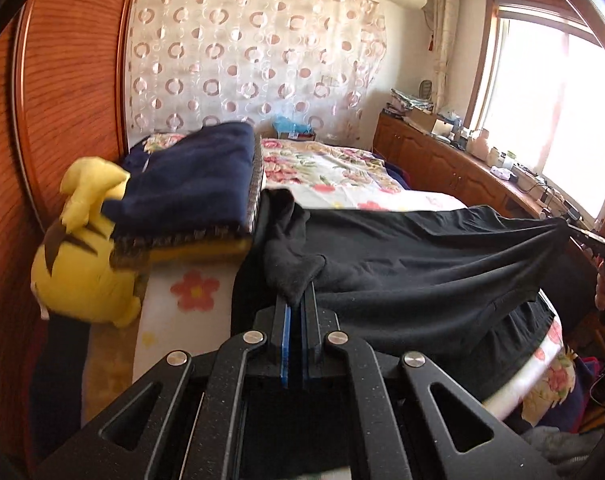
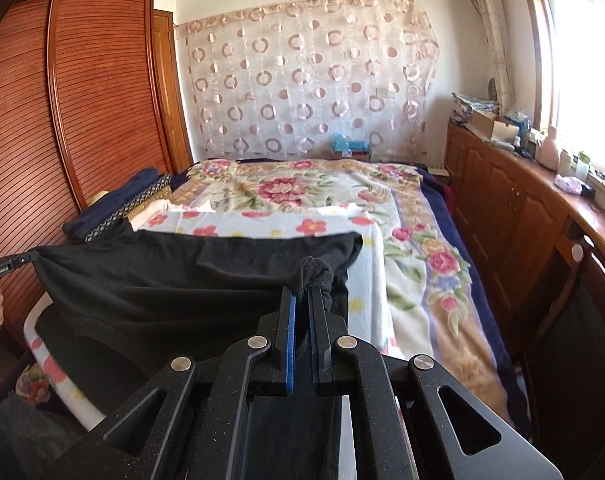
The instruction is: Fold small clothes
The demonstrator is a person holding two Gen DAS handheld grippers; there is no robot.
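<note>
Two claws (image 1: 295,300) (image 2: 304,292), one black garment (image 1: 422,264), pinched.

A home bedroom: floral-blanketed bed (image 2: 294,188), wooden wardrobe (image 2: 82,100), curtained window (image 1: 542,100).
</note>
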